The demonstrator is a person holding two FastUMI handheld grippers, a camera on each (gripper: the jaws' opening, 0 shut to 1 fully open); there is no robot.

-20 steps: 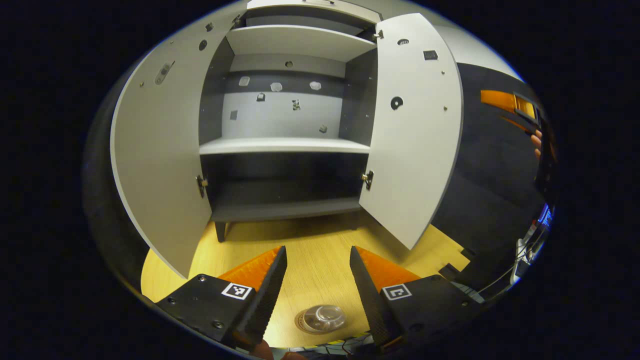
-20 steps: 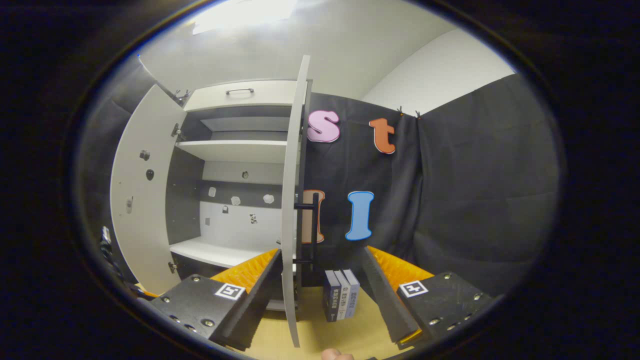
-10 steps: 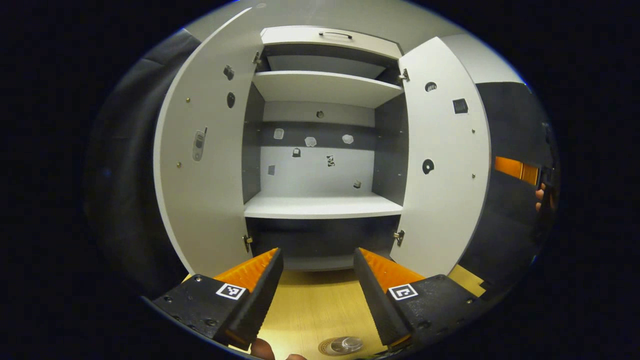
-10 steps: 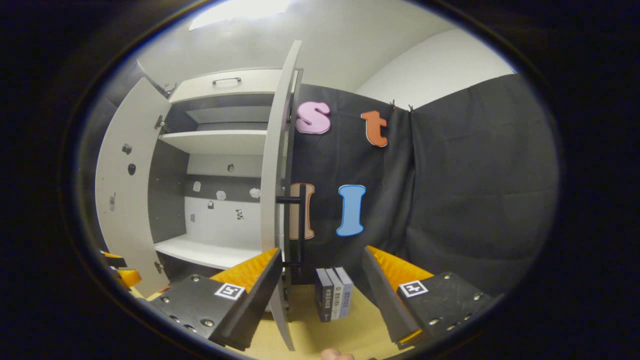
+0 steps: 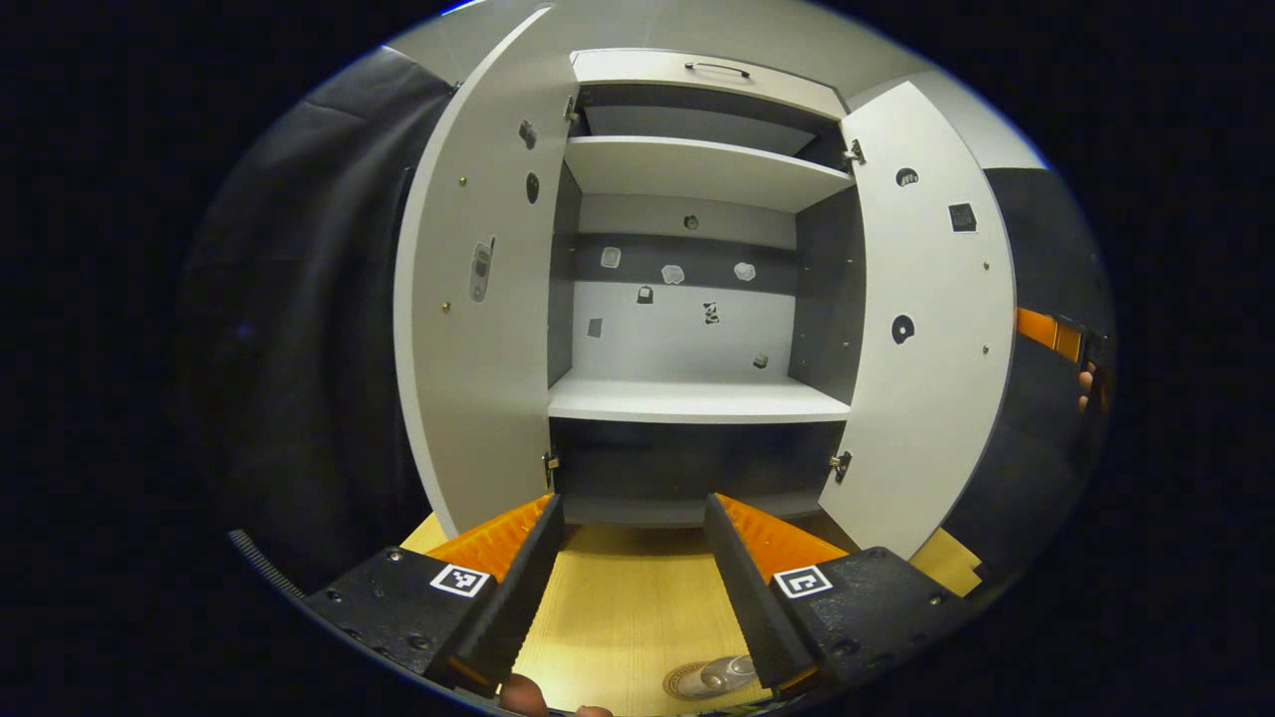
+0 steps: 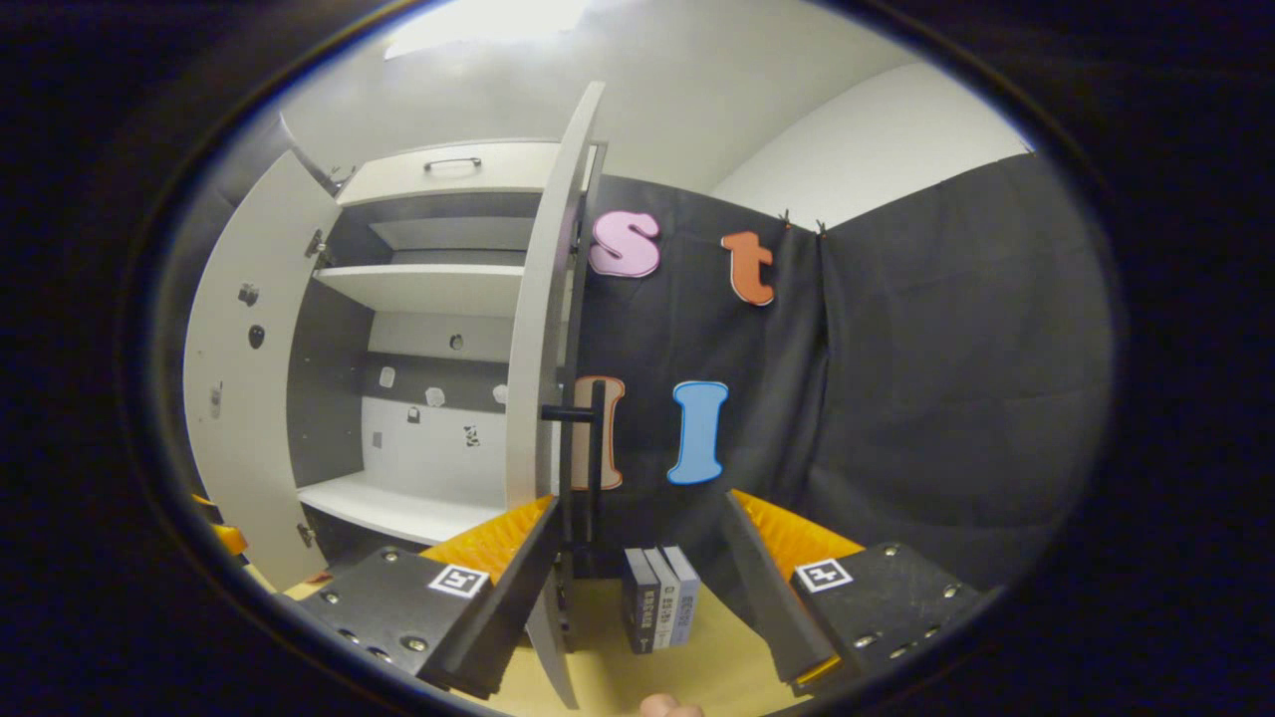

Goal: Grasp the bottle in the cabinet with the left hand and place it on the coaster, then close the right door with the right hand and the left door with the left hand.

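- The cabinet stands with both doors swung wide, its shelves bare.
- In front of the cabinet, the bottle sits on the coaster.
- Left gripper: jaws spread, holding nothing.
- Right gripper: jaws spread, at the right door edge, near its handle; books beyond.

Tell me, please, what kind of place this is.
Probably a staged recording booth, not a real home: a grey cabinet with both doors open stands on a wooden tabletop, and black cloth hangs as the wall.
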